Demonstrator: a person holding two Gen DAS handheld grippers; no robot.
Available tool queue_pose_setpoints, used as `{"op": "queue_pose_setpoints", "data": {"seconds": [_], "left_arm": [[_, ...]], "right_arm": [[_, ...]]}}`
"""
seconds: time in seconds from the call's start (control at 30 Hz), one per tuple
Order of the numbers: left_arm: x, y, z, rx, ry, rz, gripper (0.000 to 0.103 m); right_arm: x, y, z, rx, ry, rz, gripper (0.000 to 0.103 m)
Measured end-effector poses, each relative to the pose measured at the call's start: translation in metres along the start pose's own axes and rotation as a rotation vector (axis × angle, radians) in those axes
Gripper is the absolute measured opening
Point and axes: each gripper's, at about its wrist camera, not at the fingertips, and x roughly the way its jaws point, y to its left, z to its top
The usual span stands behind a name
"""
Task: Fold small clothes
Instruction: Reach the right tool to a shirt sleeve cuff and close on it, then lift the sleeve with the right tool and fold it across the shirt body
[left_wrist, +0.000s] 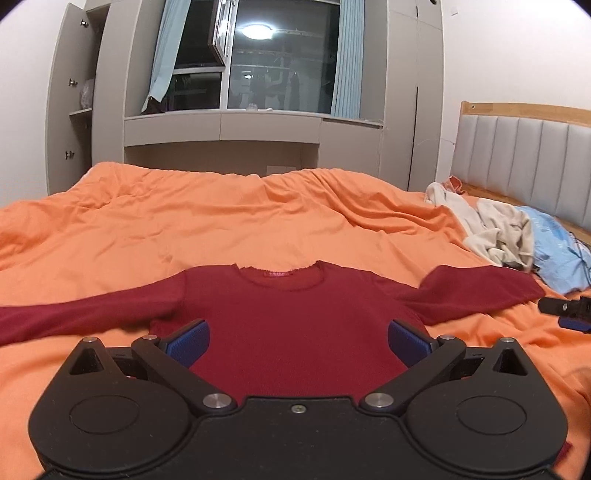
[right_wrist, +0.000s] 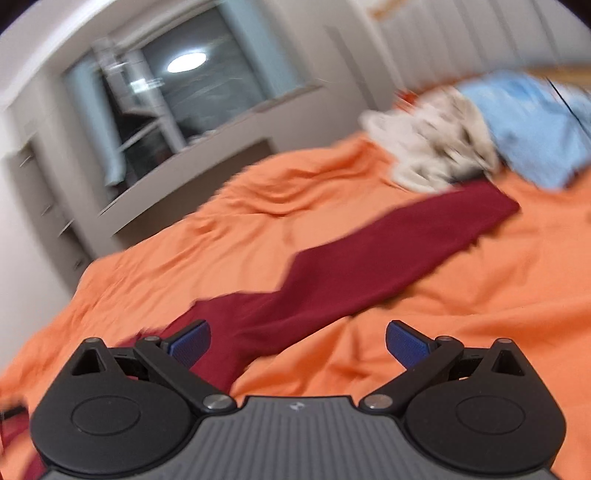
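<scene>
A dark red long-sleeved sweater (left_wrist: 291, 314) lies flat on the orange bedspread (left_wrist: 221, 221), collar away from me, both sleeves spread out sideways. My left gripper (left_wrist: 298, 343) is open and empty over the sweater's lower body, blue pads on either side of it. My right gripper (right_wrist: 298, 343) is open and empty, above the bedspread beside the sweater's right sleeve (right_wrist: 388, 251). The right wrist view is blurred by motion. The right gripper also shows at the right edge of the left wrist view (left_wrist: 569, 314), just past the sleeve end.
A crumpled cream garment (left_wrist: 495, 229) and a light blue cloth (left_wrist: 554, 251) lie at the bed's right side by the padded headboard (left_wrist: 524, 162). A window and grey cabinets (left_wrist: 258, 125) stand behind the bed. The cream garment (right_wrist: 432, 144) touches the sleeve end.
</scene>
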Motion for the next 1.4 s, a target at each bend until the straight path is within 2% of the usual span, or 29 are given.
{"op": "queue_pose_setpoints", "data": {"seconds": [0.13, 0.33, 0.43, 0.53, 0.7, 0.9, 1.0, 1.07, 1.2, 1.3, 1.33, 1.37, 1.4], "left_arm": [[0.051, 0.006, 0.012, -0.009, 0.051, -0.002, 0.103], [0.11, 0.022, 0.005, -0.071, 0.143, 0.007, 0.103], [0.129, 0.029, -0.004, -0.127, 0.224, 0.007, 0.102], [0.14, 0.035, -0.011, -0.154, 0.27, 0.004, 0.102], [0.149, 0.043, -0.025, -0.173, 0.345, 0.028, 0.102], [0.151, 0.039, -0.032, -0.142, 0.363, 0.04, 0.102], [0.152, 0.033, -0.033, -0.109, 0.371, 0.049, 0.102], [0.152, 0.032, -0.034, -0.098, 0.373, 0.052, 0.103], [0.151, 0.032, -0.035, -0.096, 0.373, 0.052, 0.103], [0.151, 0.031, -0.035, -0.096, 0.373, 0.052, 0.102], [0.151, 0.032, -0.035, -0.096, 0.373, 0.052, 0.102], [0.151, 0.031, -0.035, -0.097, 0.372, 0.051, 0.102], [0.15, 0.031, -0.035, -0.099, 0.371, 0.051, 0.102]], "right_arm": [[0.038, -0.044, 0.026, 0.166, -0.041, -0.056, 0.103], [0.082, -0.087, 0.042, 0.222, -0.182, -0.202, 0.103], [0.105, -0.11, 0.043, 0.277, -0.179, -0.247, 0.103], [0.125, -0.127, 0.046, 0.283, -0.158, -0.304, 0.103], [0.134, -0.147, 0.049, 0.341, -0.179, -0.249, 0.103], [0.128, -0.163, 0.049, 0.431, -0.261, -0.224, 0.103], [0.127, -0.166, 0.051, 0.452, -0.286, -0.258, 0.091], [0.127, -0.167, 0.052, 0.452, -0.288, -0.298, 0.078], [0.128, -0.174, 0.054, 0.472, -0.292, -0.329, 0.064], [0.124, -0.18, 0.054, 0.49, -0.294, -0.357, 0.039], [0.124, -0.184, 0.055, 0.501, -0.289, -0.365, 0.02], [0.121, -0.186, 0.054, 0.513, -0.288, -0.366, 0.011], [0.117, -0.188, 0.054, 0.529, -0.291, -0.364, 0.009]]}}
